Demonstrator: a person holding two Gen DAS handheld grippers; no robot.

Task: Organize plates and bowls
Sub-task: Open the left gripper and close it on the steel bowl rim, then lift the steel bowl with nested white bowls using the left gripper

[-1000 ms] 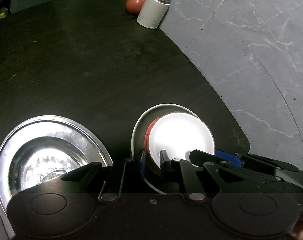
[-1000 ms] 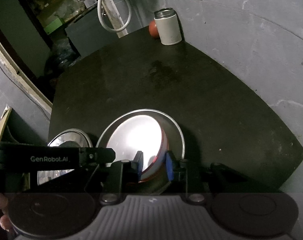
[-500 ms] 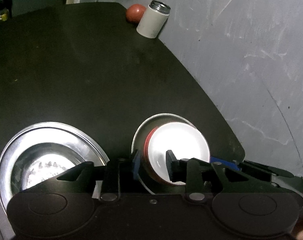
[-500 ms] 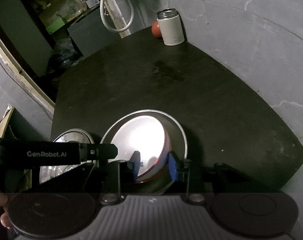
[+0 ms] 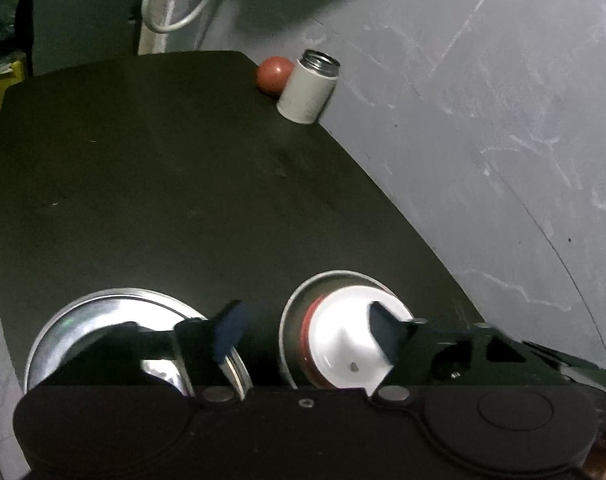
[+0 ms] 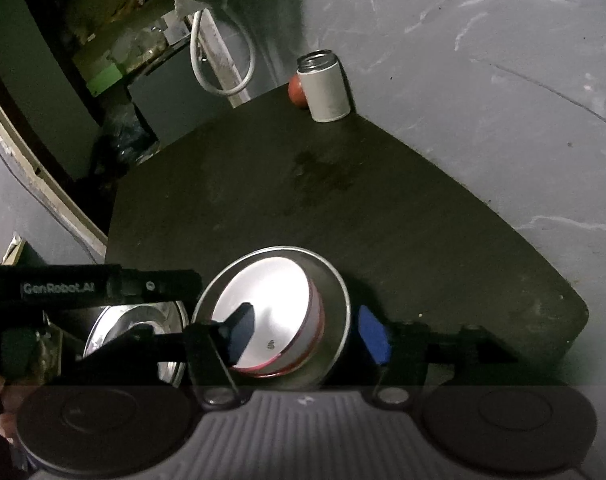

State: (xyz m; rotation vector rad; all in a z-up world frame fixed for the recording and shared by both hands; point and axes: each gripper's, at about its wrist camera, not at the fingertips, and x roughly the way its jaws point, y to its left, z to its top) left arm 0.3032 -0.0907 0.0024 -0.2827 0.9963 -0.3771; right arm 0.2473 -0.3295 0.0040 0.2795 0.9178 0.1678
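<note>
A red bowl with a white inside (image 5: 343, 336) (image 6: 271, 312) sits in a steel plate (image 5: 303, 292) (image 6: 335, 284) at the near edge of the dark table. A second steel plate with a steel bowl in it (image 5: 103, 308) (image 6: 143, 320) lies to its left. My left gripper (image 5: 307, 332) is open, its jaws spread over the gap between the plates and the bowl. My right gripper (image 6: 307, 332) is open, its jaws astride the red bowl and the plate rim, holding nothing.
A white can (image 5: 309, 90) (image 6: 325, 86) and a red ball (image 5: 275, 75) (image 6: 297, 92) stand at the table's far corner. The dark table (image 5: 163, 180) (image 6: 343, 200) ends at a curved right edge over grey floor. A white cable loop (image 6: 219, 60) hangs behind.
Both grippers have opened wide, releasing the red bowl and plate rim, and pulled back and up a little. The bowl stays in the steel plate.
</note>
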